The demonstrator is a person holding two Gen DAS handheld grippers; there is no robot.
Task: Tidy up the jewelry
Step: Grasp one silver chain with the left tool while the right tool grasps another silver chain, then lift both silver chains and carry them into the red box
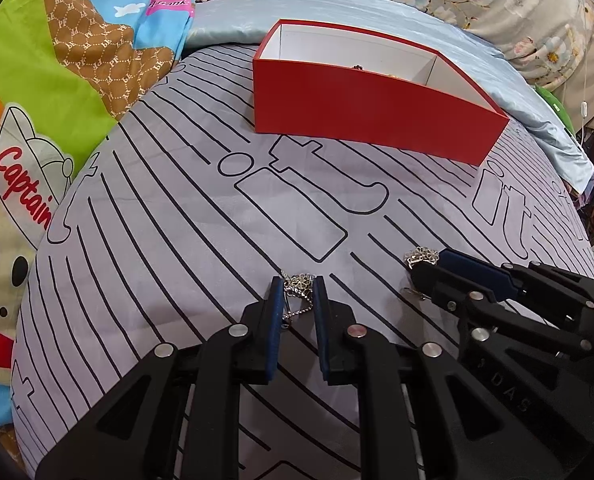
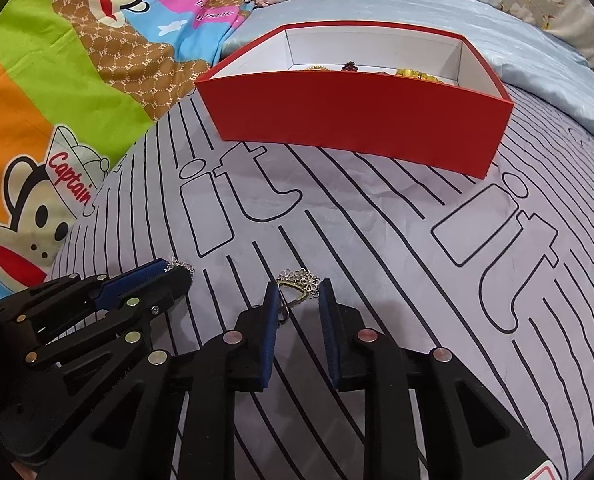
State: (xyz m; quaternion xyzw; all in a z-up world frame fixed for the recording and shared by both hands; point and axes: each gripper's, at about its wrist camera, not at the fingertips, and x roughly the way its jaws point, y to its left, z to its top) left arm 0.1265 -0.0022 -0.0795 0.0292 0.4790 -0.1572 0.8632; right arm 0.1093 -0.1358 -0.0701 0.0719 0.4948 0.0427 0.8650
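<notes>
left hand-held gripper (image 1: 299,286): jaws apart, straddling silver flower earring (image 1: 298,282) with chain, not clamped
right hand-held gripper (image 2: 299,286): jaws apart around gold-hook flower earring (image 2: 301,282), no grip yet
location: both earrings lie on striped bedsheet (image 1: 177,216), red box (image 2: 353,108) well apart
risk: thin chain may slip out, or pads pinch sheet

The box's (image 2: 353,120) front wall hides most of what's inside, only tops of a few gold and dark bits (image 2: 417,74) peek over, too small to name. Left tool (image 2: 179,274) covers most of its earring (image 2: 181,267).
</notes>
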